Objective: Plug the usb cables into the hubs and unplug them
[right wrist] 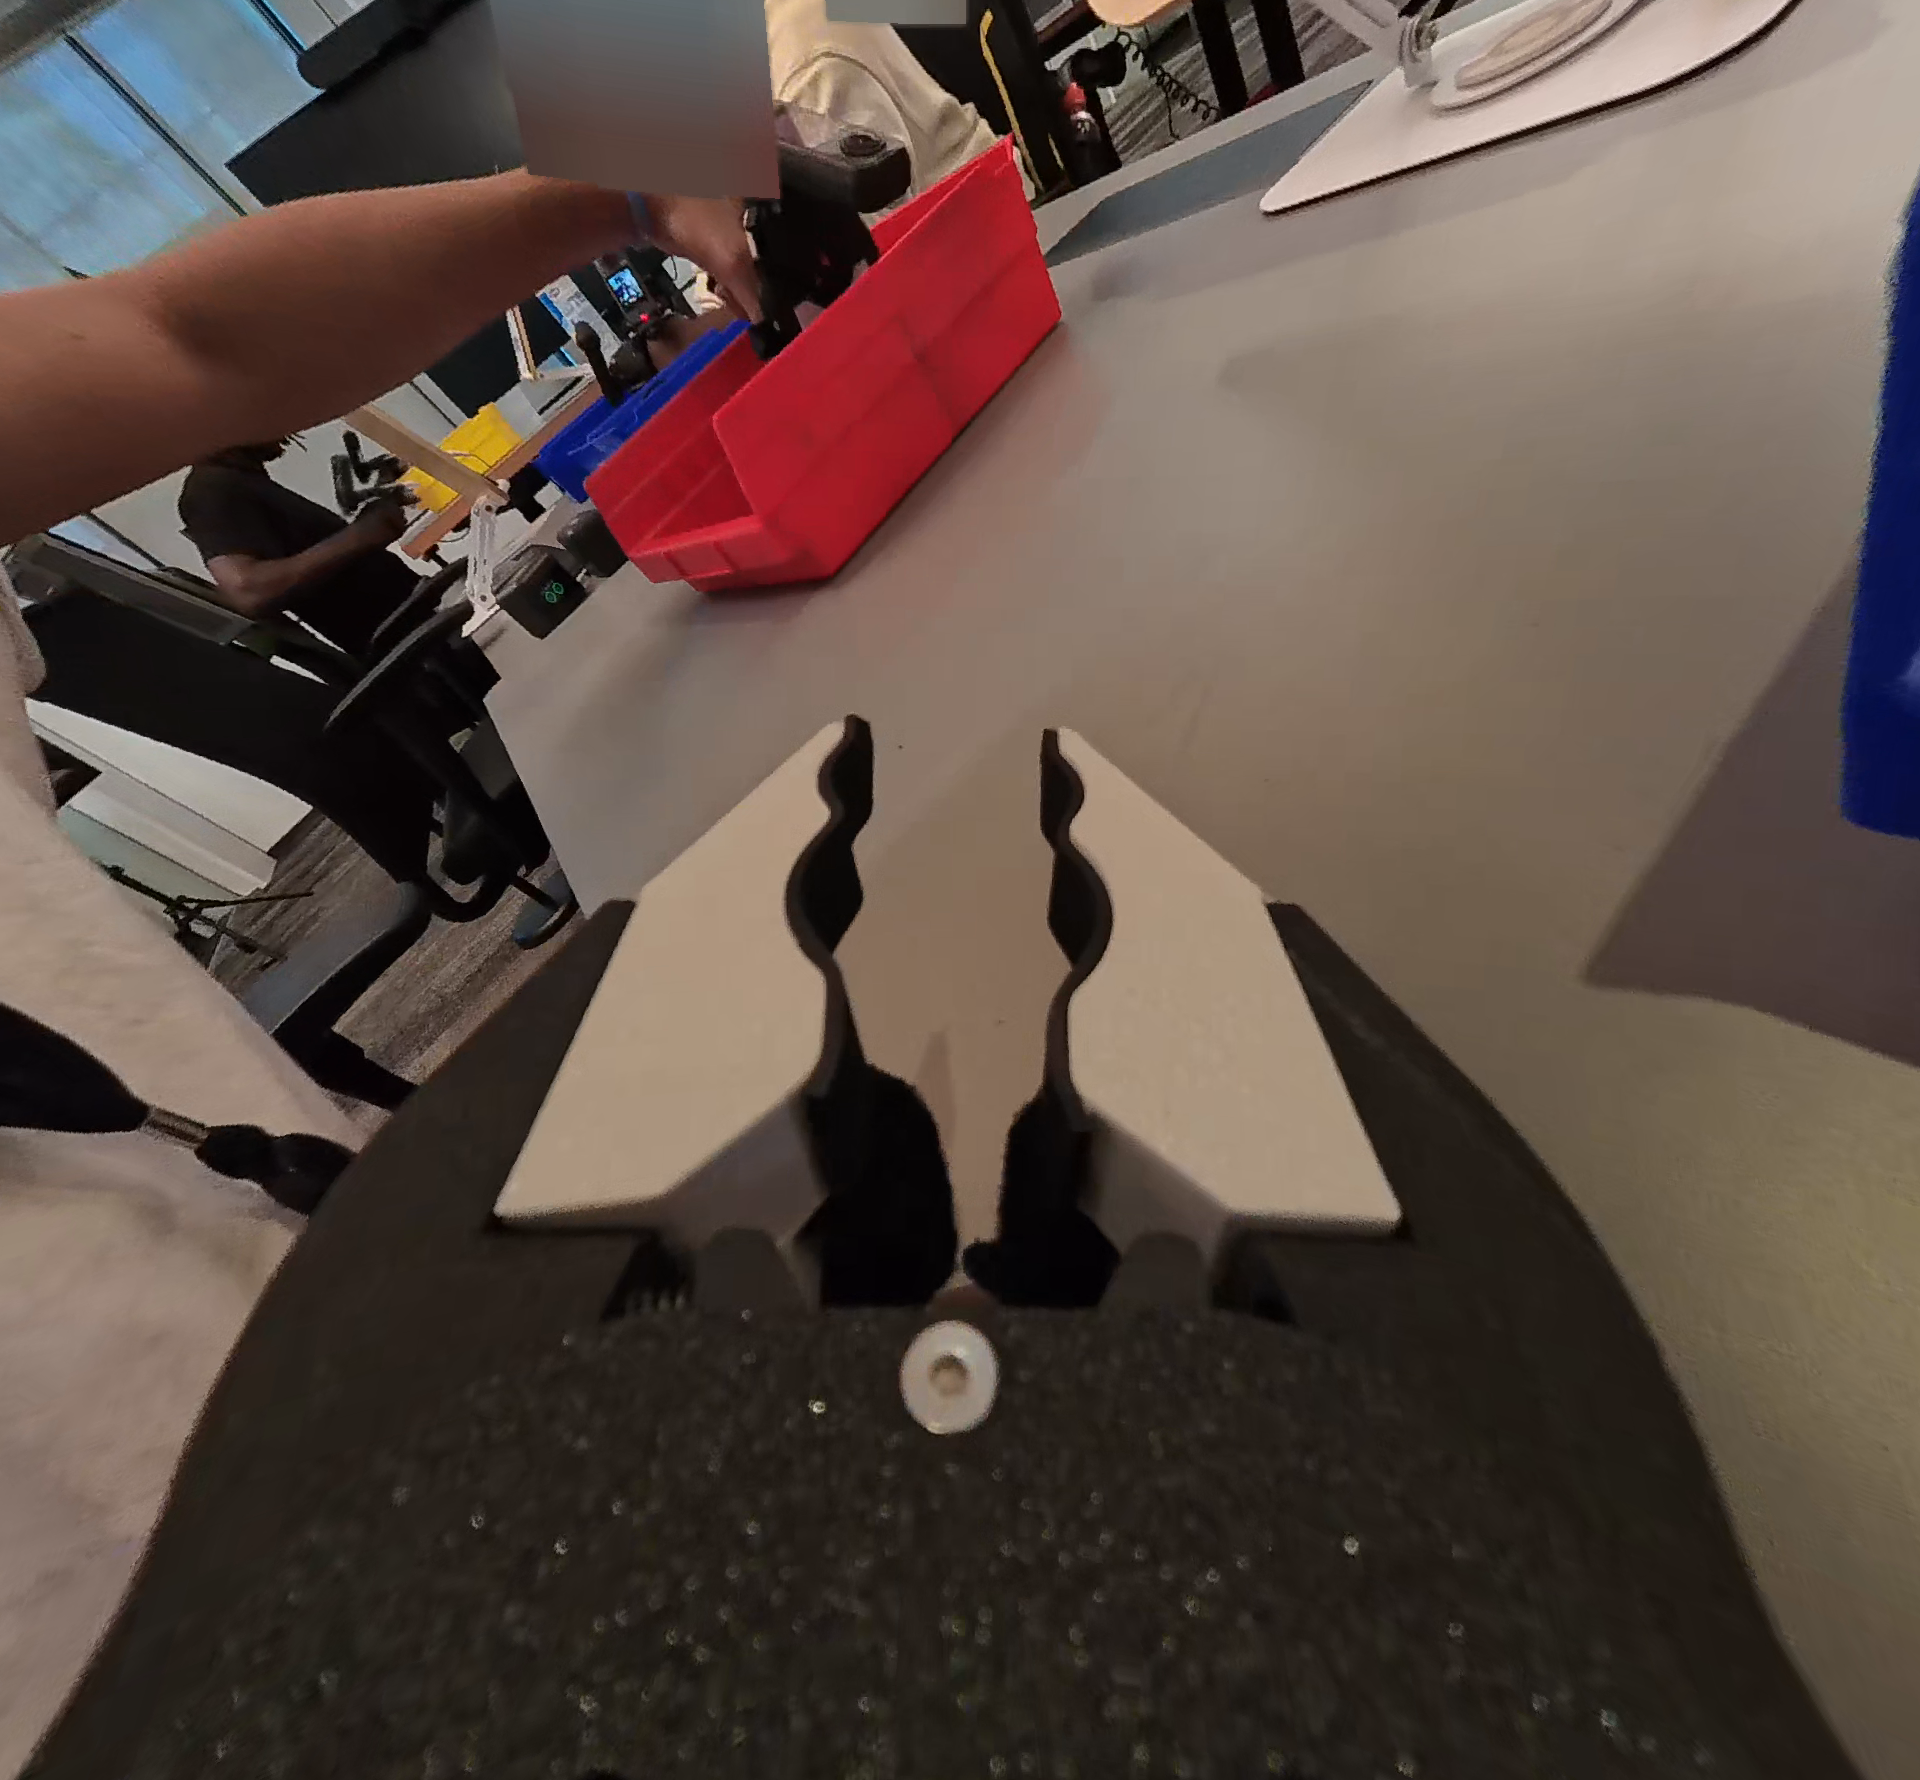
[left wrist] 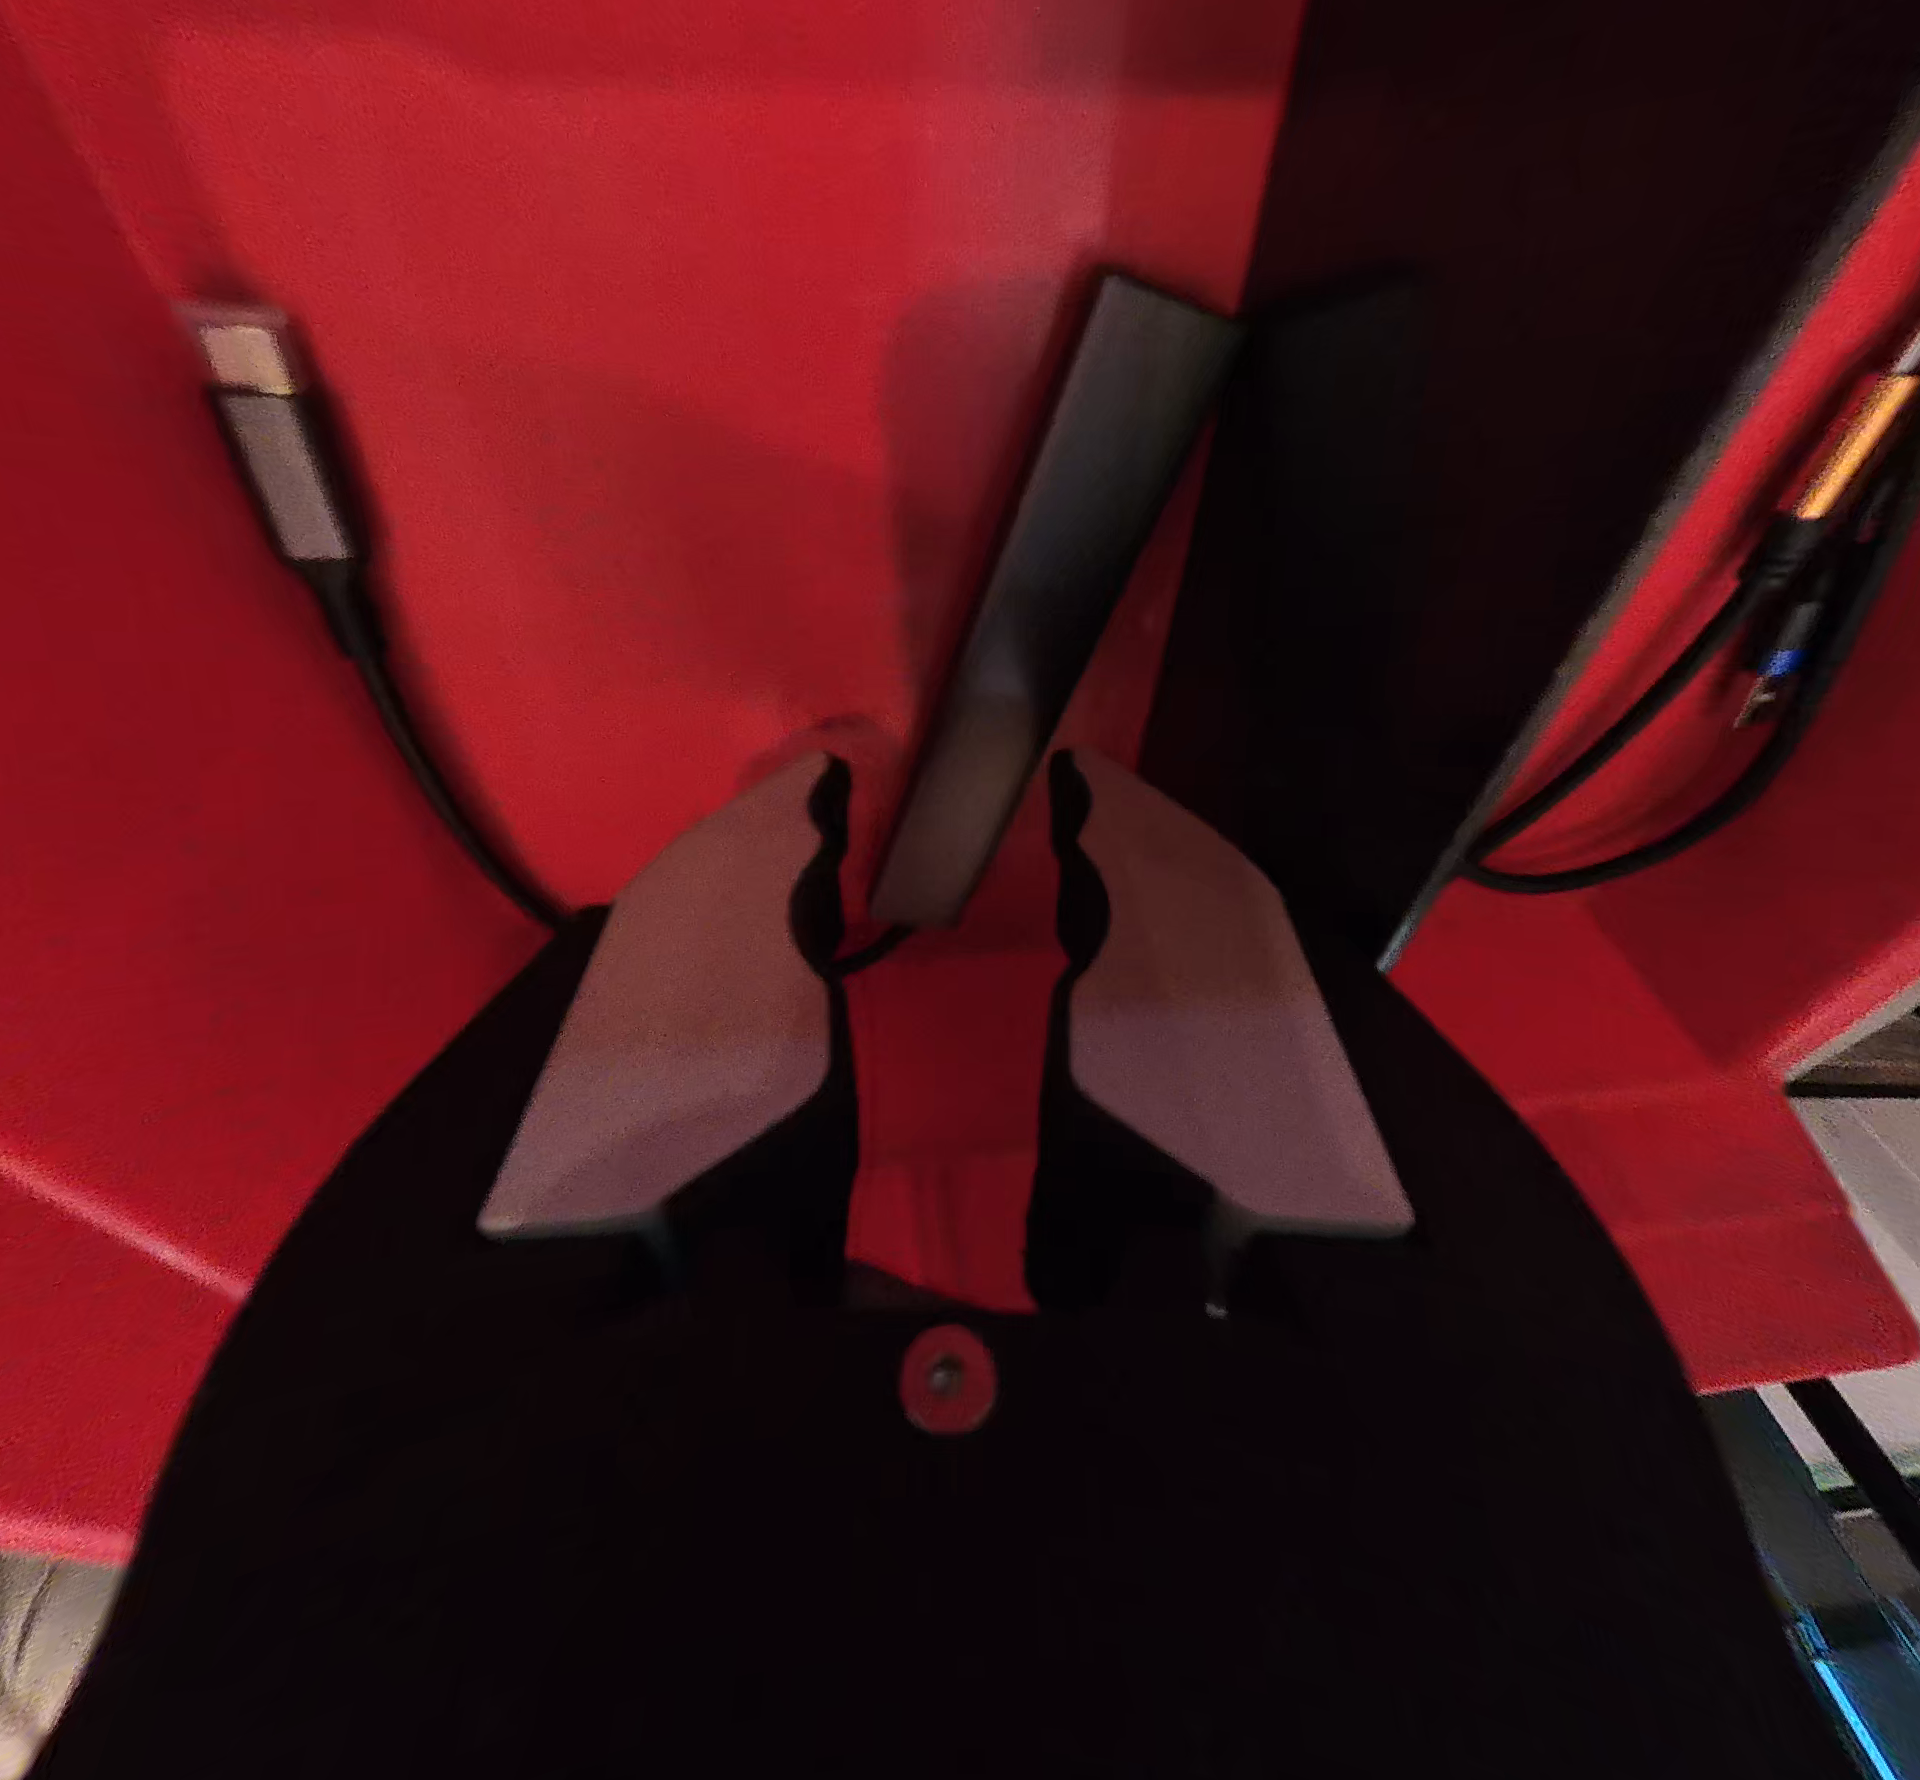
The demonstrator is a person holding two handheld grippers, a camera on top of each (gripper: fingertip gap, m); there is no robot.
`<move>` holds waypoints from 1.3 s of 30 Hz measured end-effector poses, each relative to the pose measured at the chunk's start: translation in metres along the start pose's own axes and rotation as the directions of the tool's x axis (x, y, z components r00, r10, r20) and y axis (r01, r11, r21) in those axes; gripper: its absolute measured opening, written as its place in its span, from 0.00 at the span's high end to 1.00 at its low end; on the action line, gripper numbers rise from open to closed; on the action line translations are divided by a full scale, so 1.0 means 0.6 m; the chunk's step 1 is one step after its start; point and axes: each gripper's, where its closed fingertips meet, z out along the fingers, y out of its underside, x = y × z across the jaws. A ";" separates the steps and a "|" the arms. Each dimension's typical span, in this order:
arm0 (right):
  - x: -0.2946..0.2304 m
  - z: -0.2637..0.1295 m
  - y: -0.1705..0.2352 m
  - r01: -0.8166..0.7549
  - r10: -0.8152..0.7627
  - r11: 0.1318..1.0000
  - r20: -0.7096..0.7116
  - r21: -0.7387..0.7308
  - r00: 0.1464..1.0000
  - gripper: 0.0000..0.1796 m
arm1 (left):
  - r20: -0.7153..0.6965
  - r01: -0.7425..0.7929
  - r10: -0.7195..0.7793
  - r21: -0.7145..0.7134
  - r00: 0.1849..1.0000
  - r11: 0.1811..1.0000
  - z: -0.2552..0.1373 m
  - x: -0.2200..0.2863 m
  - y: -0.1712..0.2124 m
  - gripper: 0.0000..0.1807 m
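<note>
The left gripper (left wrist: pixel 948 774), jaws apart and gripping nothing, reaches inside the red bin (left wrist: pixel 623 172) with the dark USB hub's (left wrist: pixel 1049 587) near end between its fingertips, while the right gripper (right wrist: pixel 951 743) hovers parted and empty over the grey tabletop (right wrist: pixel 1351 535).

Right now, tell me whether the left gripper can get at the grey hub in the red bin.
Probably yes. The left gripper is open inside the red bin, the hub lies just ahead between its fingers, and nothing blocks it.
</note>
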 end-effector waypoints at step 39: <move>-0.042 0.084 -0.017 0.291 -0.290 0.950 0.020 -0.116 0.957 0.79 | 0.237 -0.192 0.152 0.159 0.960 0.968 -0.323 0.126 -0.068 0.88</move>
